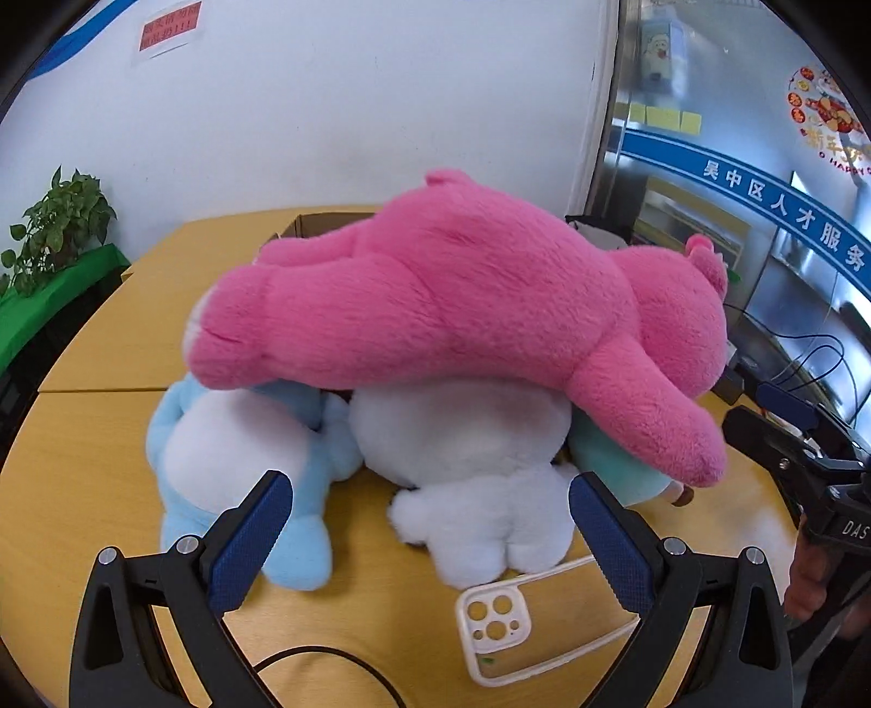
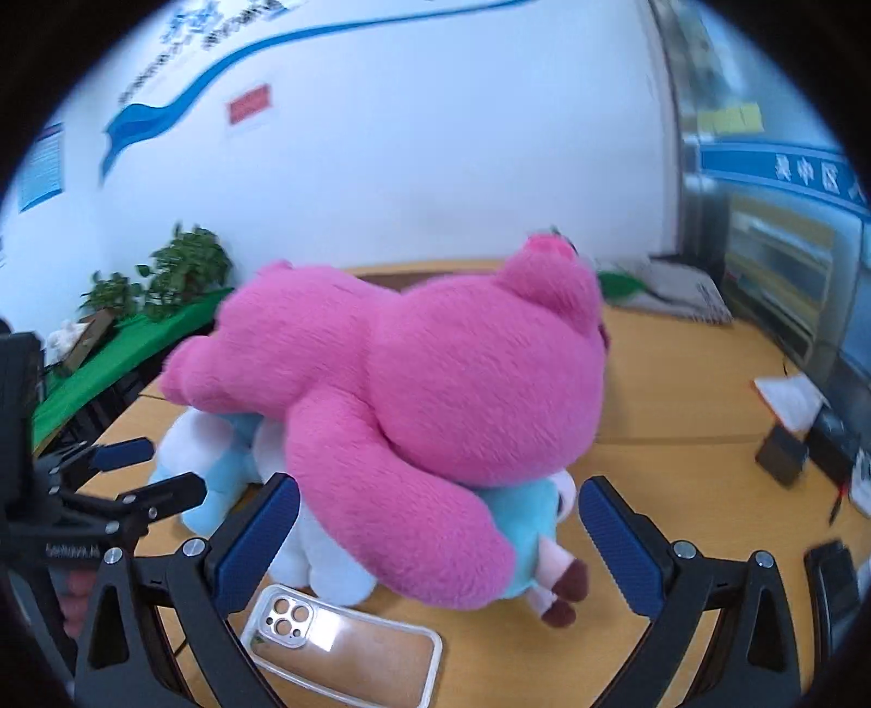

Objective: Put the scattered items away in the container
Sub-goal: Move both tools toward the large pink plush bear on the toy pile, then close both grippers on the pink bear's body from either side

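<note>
Big plush bear (image 1: 462, 305), hot pink all over, paler pink at the sole of its foot. Under it a pale blue plush (image 1: 239, 452) with a white belly, a plain white plush (image 1: 479, 479), and a teal plush (image 2: 522, 523) with a pink leg ending in dark brown. Phone case (image 1: 522, 626) clear with a cream-white rim. Table (image 1: 98, 446) honey-yellow wood tone. Cardboard box (image 1: 305, 223) brown. My left gripper (image 1: 430, 544) black with dark blue textured pads; my right gripper (image 2: 438, 539) the same colours. Plant (image 1: 60, 223) dark green on a bright green cloth (image 1: 49, 305). Wall (image 1: 326, 109) white, with a red notice (image 1: 171, 27).
</note>
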